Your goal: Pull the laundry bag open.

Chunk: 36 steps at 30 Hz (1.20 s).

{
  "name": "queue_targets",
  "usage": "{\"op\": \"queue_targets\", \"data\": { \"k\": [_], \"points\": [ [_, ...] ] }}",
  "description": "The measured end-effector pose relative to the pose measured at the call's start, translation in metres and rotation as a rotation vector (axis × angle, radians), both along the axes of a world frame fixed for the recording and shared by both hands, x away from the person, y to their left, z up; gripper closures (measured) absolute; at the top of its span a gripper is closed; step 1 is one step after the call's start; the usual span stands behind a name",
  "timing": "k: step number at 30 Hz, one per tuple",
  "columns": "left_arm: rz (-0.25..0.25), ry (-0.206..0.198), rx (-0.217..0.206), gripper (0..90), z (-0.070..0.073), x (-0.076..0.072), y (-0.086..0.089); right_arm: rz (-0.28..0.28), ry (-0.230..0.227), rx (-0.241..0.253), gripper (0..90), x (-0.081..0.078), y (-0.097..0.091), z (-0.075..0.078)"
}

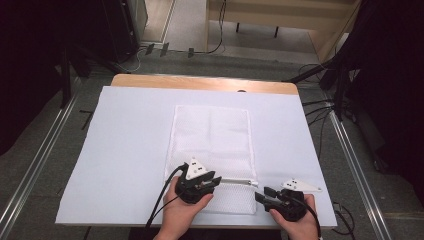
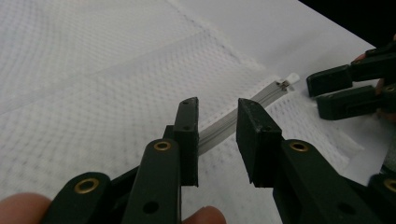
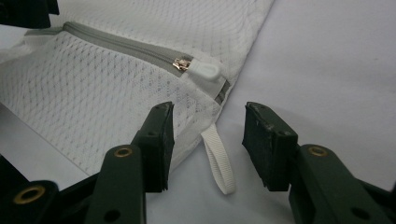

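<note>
We have the mesh bag (image 1: 212,150) flat mid-table, zipper (image 3: 126,46) at 6 o'clock. Our left gripper (image 2: 217,137) straddles the zipper, jaws apart; the right gripper (image 3: 205,144) (also open) frames the loop (image 3: 217,163), probably to anchor the corner.

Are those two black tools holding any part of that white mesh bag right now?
No. The left tool straddles the white mesh zip bag's grey zipper without pinching; the right tool gapes around its white ribbon loop.
</note>
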<state>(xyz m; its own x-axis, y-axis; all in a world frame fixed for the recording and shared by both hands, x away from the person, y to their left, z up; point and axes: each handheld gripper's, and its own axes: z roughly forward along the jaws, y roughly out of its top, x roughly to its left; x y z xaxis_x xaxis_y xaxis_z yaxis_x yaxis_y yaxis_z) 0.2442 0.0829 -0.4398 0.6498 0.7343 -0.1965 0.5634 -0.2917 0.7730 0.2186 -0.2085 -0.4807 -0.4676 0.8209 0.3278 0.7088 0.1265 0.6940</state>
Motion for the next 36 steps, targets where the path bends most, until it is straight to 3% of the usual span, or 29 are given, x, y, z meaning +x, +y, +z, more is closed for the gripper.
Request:
{"op": "queue_targets", "data": {
  "k": [5, 14, 19, 21, 23, 25, 29, 31, 34, 36],
  "points": [
    [-0.032, 0.007, 0.005, 72.1, 0.001, 0.004, -0.021, 0.008, -0.026, -0.02, 46.3, 0.005, 0.01, -0.002],
    [-0.08, 0.031, 0.011, 69.1, -0.001, 0.008, -0.047, -0.011, -0.084, -0.1, 45.1, 0.001, 0.026, -0.004],
    [-0.082, 0.042, 0.006, 64.4, -0.003, 0.011, -0.052, -0.03, -0.117, -0.131, 51.1, -0.003, 0.03, -0.006],
    [-0.081, 0.051, -0.006, 63.1, -0.004, 0.012, -0.057, -0.047, -0.163, -0.194, 60.3, -0.007, 0.034, -0.008],
    [-0.092, 0.063, -0.017, 61.2, -0.004, 0.013, -0.061, -0.059, -0.169, -0.216, 64.5, -0.007, 0.035, -0.008],
    [-0.095, 0.062, -0.013, 59.0, -0.005, 0.014, -0.064, -0.069, -0.166, -0.218, 68.0, -0.007, 0.036, -0.007],
    [-0.095, 0.077, -0.012, 57.5, -0.008, 0.016, -0.075, -0.08, -0.15, -0.188, 86.3, -0.005, 0.032, -0.007],
    [-0.096, 0.083, -0.009, 57.6, -0.008, 0.016, -0.076, -0.082, -0.138, -0.169, 87.4, -0.004, 0.031, -0.007],
    [-0.086, 0.086, 0.003, 57.4, -0.01, 0.017, -0.079, -0.074, -0.11, -0.1, 89.5, -0.002, 0.024, -0.007],
    [-0.082, 0.095, -0.003, 57.2, -0.011, 0.018, -0.08, -0.075, -0.121, -0.087, 89.5, -0.002, 0.023, -0.006]
  ]
}}
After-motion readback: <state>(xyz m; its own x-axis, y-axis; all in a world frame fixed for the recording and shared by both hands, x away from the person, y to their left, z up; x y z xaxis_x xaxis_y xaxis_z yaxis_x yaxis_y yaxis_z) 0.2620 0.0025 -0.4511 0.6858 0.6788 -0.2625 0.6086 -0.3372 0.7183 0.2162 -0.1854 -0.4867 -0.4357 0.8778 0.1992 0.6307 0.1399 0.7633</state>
